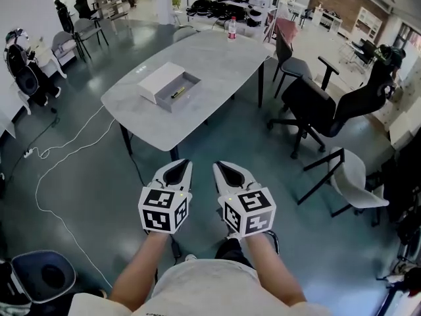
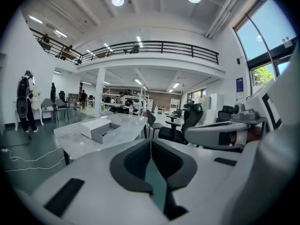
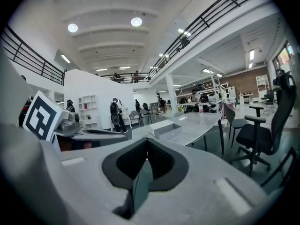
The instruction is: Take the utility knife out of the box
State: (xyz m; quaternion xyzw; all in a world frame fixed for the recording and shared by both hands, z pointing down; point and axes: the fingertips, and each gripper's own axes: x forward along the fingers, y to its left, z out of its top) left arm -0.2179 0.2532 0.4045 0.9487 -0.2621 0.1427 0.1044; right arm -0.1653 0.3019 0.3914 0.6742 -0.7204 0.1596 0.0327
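**Inspector:** What was the state of your grippers?

**Operator:** Both were closed and empty. The left gripper point(image 1: 176, 167) had its jaws together with nothing between them, and the right gripper point(image 1: 227, 168) was the same. I held the two side by side, close but not touching, over the floor point(image 1: 217, 143) and facing the table point(image 1: 217, 61).

**Inspector:** Where was the knife?

**Operator:** The knife point(image 1: 177, 92) lay inside the open grey half of the box point(image 1: 158, 79). The box sat on the left part of the table, near the left edge but fully on the top. Both grippers were well apart from it.

**Inspector:** What clearances did you have?

**Operator:** Bare floor lay between me and the table's near corner. On the left, a white cable point(image 1: 62, 166) looped across the floor toward the table legs. On the right, chairs stood along the table's long side. The tabletop around the box was bare, and the bottle point(image 1: 231, 28) stood at the far edge, well away from the box.

**Inspector:** What were the counts?

**Operator:** There were two grippers, one table, one box, one knife, one bottle and one cable. Three chairs stood by the table's right side: a grey chair point(image 1: 294, 64), a black chair point(image 1: 332, 110) and a white chair point(image 1: 355, 176). More chairs stood farther back on the left, but I could not count them reliably.
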